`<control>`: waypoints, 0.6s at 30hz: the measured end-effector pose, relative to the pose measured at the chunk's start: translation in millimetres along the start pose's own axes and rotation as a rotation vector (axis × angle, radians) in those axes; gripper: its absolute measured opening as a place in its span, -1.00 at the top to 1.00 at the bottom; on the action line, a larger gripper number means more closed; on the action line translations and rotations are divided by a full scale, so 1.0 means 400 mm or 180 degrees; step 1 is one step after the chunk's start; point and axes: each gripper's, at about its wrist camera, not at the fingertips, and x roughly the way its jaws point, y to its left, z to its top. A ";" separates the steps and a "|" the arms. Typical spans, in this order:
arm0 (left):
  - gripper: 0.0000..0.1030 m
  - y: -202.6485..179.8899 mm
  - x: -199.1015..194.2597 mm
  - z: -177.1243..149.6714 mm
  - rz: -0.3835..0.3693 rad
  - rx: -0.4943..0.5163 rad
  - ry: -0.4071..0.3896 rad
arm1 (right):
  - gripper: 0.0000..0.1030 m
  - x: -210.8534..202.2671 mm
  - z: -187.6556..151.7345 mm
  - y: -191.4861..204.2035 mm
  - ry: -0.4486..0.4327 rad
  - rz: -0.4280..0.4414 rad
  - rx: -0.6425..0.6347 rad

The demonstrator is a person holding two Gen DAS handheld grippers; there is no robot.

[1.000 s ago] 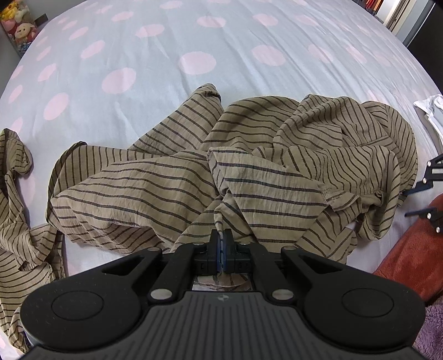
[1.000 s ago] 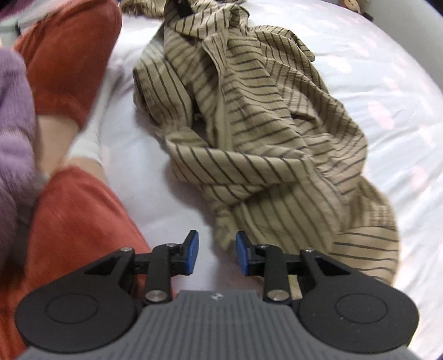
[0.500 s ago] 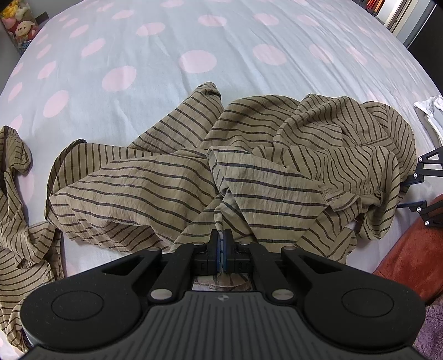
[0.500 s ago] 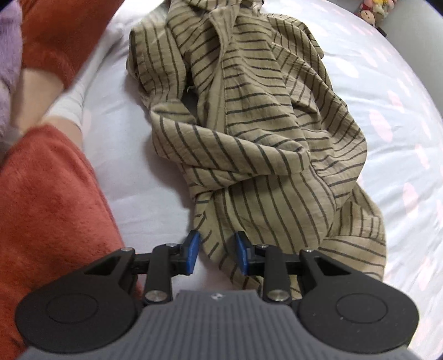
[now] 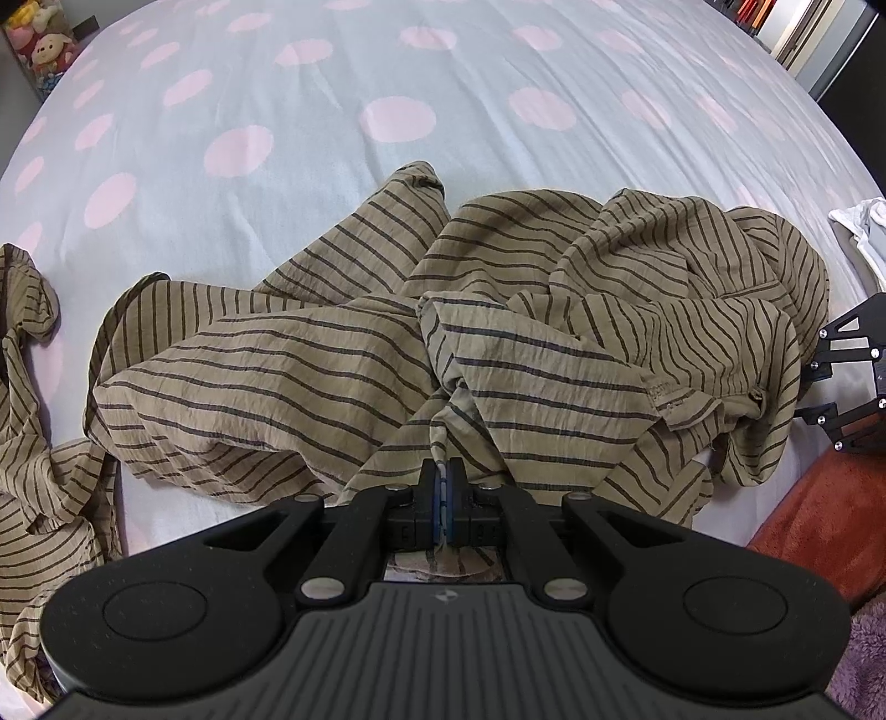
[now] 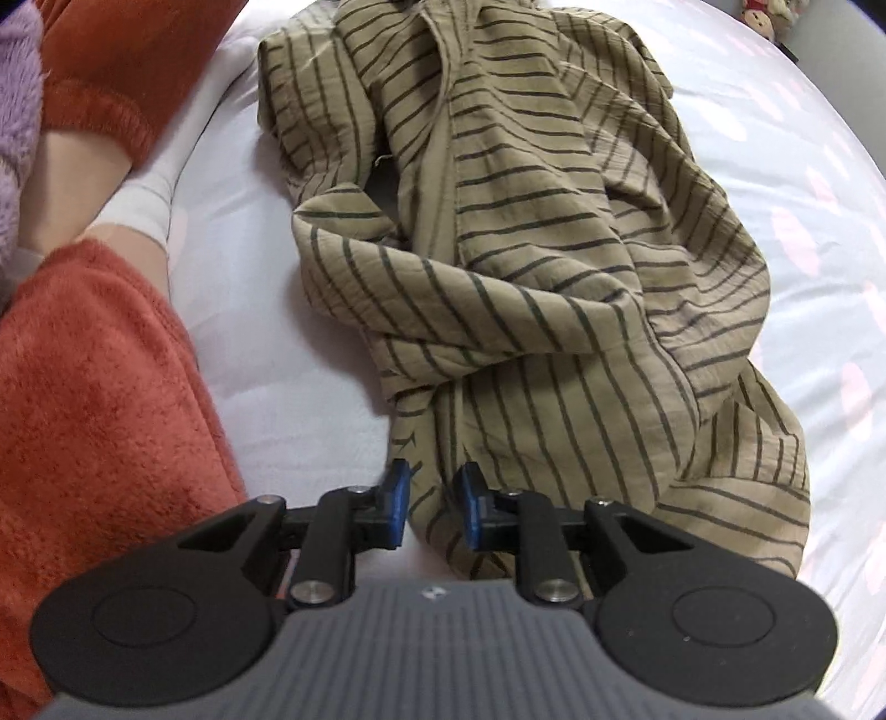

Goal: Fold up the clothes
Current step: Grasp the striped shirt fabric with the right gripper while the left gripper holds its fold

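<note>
Two grippers work a crumpled tan dark-striped cotton shirt [image 5: 498, 343] on a pale pink-dotted bedsheet [image 5: 332, 83].
The left gripper [image 5: 443, 498] pinches a shirt fold; the right gripper [image 6: 432, 498] is closing around the hem, pads not yet pressing.

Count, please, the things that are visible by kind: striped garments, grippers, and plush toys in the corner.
Striped garments: 2, the striped shirt and a second striped piece
Grippers: 2, left gripper and right gripper
Plush toys: 2 or more, too small to tell
Total: 6 or more
</note>
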 end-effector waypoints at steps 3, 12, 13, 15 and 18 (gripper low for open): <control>0.99 -0.001 0.004 0.003 0.0011 0.0001 0.0007 | 0.57 -0.006 -0.002 -0.006 -0.0046 0.0009 0.0102; 0.99 -0.004 0.009 0.004 0.0029 0.0006 0.0005 | 0.70 -0.028 0.006 0.035 -0.0103 -0.0055 -0.0123; 0.99 -0.006 0.008 0.005 0.0030 0.0009 0.0002 | 0.70 -0.018 0.009 0.031 -0.0092 -0.0058 -0.0125; 0.99 -0.008 0.006 0.005 0.0030 0.0013 -0.0003 | 0.71 -0.001 0.015 0.023 -0.0080 -0.0097 -0.0131; 0.99 -0.008 0.004 0.005 0.0030 0.0011 -0.0004 | 0.71 0.006 0.017 0.013 -0.0087 -0.0106 -0.0127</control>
